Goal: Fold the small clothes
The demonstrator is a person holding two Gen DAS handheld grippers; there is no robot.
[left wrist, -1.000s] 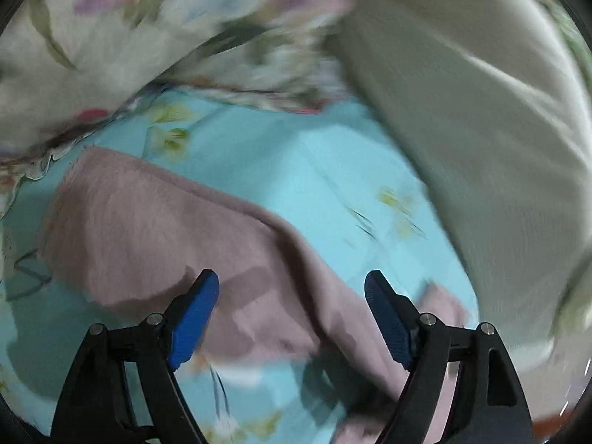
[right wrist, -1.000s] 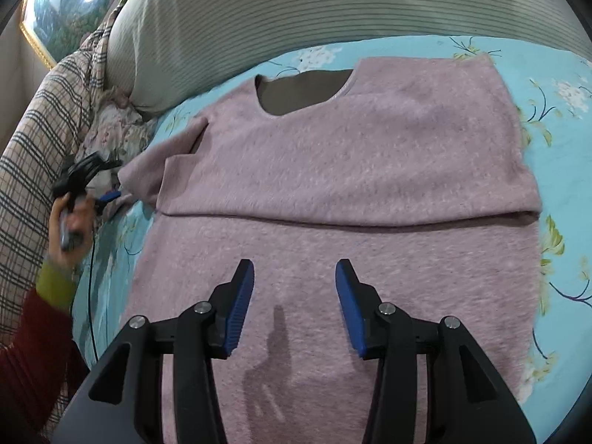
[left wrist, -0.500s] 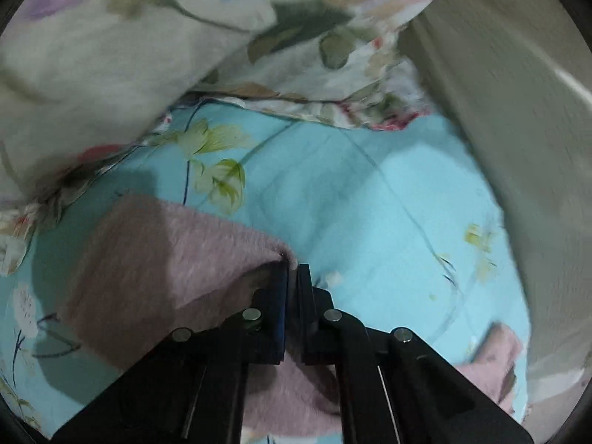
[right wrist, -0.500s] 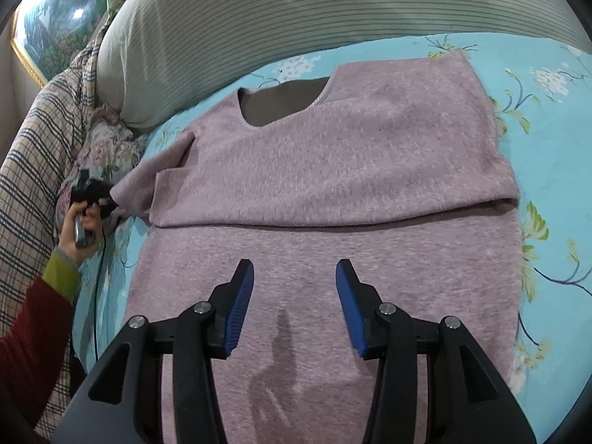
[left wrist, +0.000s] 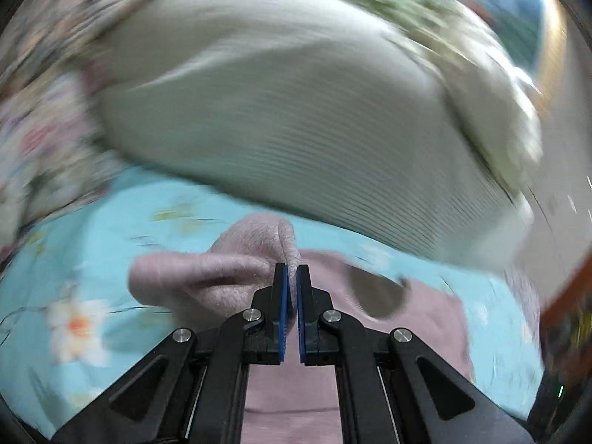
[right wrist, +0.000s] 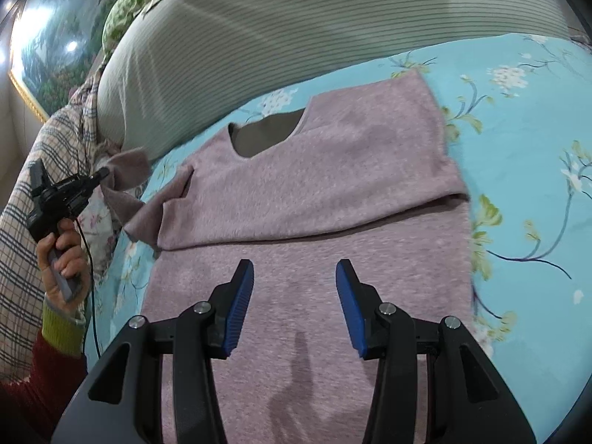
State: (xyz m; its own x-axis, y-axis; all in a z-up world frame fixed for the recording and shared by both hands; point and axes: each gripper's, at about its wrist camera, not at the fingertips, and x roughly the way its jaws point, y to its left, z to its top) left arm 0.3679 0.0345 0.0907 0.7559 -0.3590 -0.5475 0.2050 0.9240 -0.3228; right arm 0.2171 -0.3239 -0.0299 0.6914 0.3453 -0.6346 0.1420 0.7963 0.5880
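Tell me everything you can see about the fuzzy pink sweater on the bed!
The sweater is dusty pink and fuzzy, like soft knit. It lies flat on the flowered blue bedsheet, one part already folded across its body, the scooped neckline pointing toward the striped pillow. The left gripper is shut on its sleeve and holds it lifted. The right gripper hovers open above it.

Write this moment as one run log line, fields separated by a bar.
step: fold sleeve | left tool: shut on sleeve, lifted | right tool: open above sweater | sheet: floral blue
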